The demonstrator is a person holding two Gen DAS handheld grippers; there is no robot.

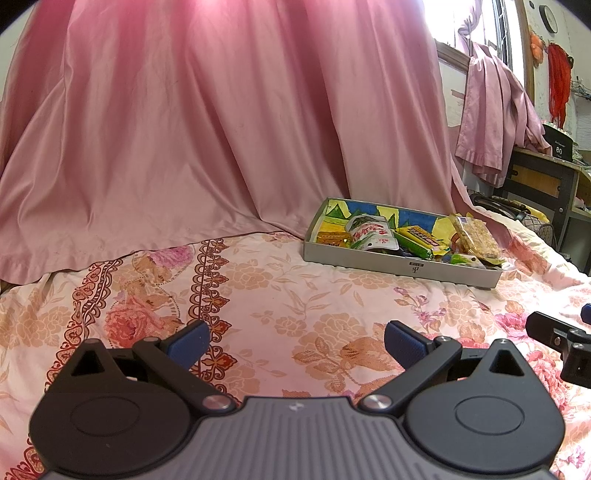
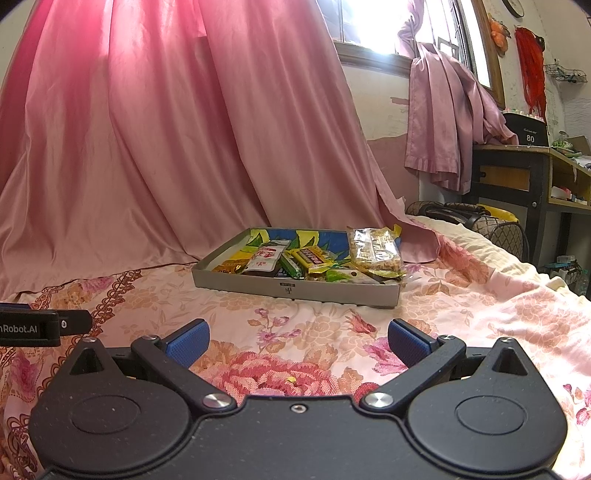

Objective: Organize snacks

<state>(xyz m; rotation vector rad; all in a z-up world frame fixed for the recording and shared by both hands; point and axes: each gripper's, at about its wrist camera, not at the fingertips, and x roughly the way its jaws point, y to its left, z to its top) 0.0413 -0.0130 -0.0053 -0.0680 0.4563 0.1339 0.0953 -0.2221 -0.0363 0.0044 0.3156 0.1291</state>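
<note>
Both claws, left claw [image 1: 293,345] and right claw [image 2: 298,341], stand released and empty above the bed [image 2: 461,295]. Snacks [image 2: 314,258] lie in the grey tray [image 2: 295,290] ahead. Only the right view shows the window [image 2: 373,18] fully.

snacks [image 2: 306,260] in tray [image 2: 295,290] | tray on bedspread [image 2: 258,314] | curtain [image 2: 184,147] behind tray

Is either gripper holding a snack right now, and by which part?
Nothing is held. The left gripper and right gripper are open over the bedspread; the snacks lie in the tray.
</note>
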